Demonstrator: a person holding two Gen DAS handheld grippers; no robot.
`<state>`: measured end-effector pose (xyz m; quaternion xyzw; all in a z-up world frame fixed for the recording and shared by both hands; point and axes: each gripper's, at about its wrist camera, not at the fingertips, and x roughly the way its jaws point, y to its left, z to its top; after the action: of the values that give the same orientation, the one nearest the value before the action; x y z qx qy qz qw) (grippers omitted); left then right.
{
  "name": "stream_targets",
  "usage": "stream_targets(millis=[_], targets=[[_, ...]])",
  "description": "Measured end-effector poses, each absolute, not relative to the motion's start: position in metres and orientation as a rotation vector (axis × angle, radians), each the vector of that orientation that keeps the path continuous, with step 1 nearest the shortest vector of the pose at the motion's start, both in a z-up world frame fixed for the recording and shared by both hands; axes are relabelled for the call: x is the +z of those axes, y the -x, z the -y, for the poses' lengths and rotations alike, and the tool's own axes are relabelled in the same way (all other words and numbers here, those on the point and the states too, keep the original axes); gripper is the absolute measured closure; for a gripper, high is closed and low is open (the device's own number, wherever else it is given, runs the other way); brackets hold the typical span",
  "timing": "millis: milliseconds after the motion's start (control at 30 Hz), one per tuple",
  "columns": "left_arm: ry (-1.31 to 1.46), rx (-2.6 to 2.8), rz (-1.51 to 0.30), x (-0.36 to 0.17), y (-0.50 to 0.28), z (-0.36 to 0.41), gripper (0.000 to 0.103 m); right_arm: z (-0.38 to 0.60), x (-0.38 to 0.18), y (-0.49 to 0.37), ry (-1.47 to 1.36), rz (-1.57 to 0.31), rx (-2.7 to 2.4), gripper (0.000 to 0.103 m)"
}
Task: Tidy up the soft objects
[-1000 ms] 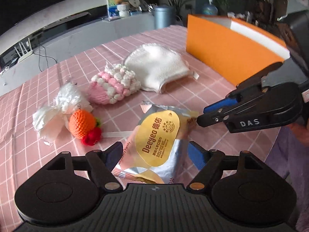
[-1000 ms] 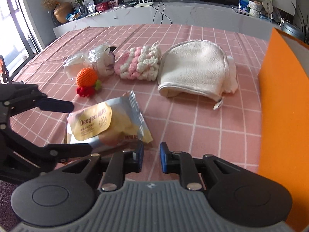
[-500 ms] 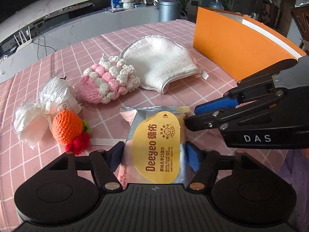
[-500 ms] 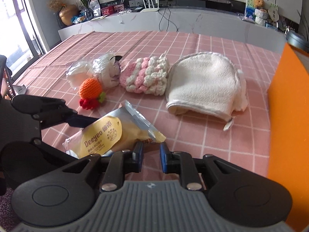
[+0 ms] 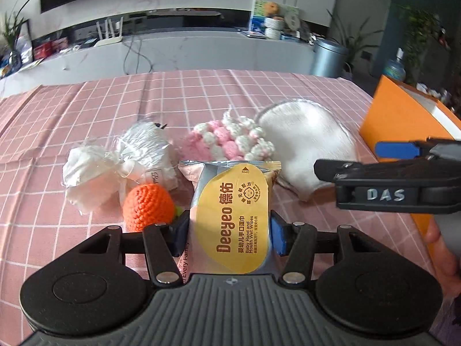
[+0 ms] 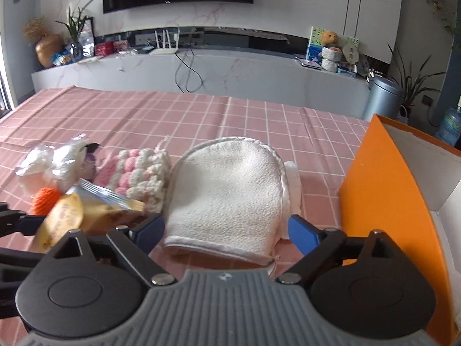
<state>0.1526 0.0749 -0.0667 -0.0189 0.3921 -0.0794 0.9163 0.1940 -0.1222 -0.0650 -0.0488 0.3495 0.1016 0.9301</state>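
Closing on a glossy foil wipes pack (image 5: 230, 216), the left gripper (image 5: 229, 235) has its blue pads against the pack's two long edges; the pack, with a rounded yellow label, sits at the near edge of the pink checked tablecloth (image 5: 100, 109). Just left of it lies a round orange crochet ball (image 5: 147, 206), and beyond that a crinkled clear plastic bag (image 5: 115, 161) of white stuff. Farther back rests a bobbled pink-and-white knitted piece (image 5: 227, 138), touching a fluffy white rounded mitt (image 6: 227, 196) on its right. The right gripper (image 6: 226, 232) is opening, jaws wide, straddling the near hem of that mitt without pressing it. A smooth orange box (image 6: 383, 196) with a white inside stands at the far right.
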Motion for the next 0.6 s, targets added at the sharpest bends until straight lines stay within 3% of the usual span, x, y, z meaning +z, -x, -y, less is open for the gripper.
stream_targets(millis=[100,200,267,300,367,400,600], targets=[[0.054,-0.146,-0.810,-0.067,-0.153,-0.077,0.041,0.118,-0.078,-0.202,0.108,-0.747,0.207,0.014],[0.057,-0.150,-0.813,-0.068,-0.151,-0.076,0.041,0.113,-0.085,-0.199,0.151,-0.731,0.211,0.030],[0.065,-0.152,-0.817,-0.069,-0.151,-0.075,0.041,0.109,-0.085,-0.196,0.195,-0.706,0.201,0.061],[0.067,-0.150,-0.816,-0.069,-0.150,-0.075,0.041,0.108,-0.084,-0.195,0.207,-0.699,0.200,0.066],[0.068,-0.151,-0.818,-0.069,-0.149,-0.074,0.041,0.108,-0.083,-0.194,0.215,-0.710,0.229,0.094],[0.071,-0.154,-0.818,-0.068,-0.150,-0.073,0.041,0.108,-0.085,-0.195,0.221,-0.731,0.237,0.102],[0.084,-0.152,-0.811,-0.063,-0.141,-0.069,0.041,0.122,-0.082,-0.192,0.135,-0.779,0.264,0.103]])
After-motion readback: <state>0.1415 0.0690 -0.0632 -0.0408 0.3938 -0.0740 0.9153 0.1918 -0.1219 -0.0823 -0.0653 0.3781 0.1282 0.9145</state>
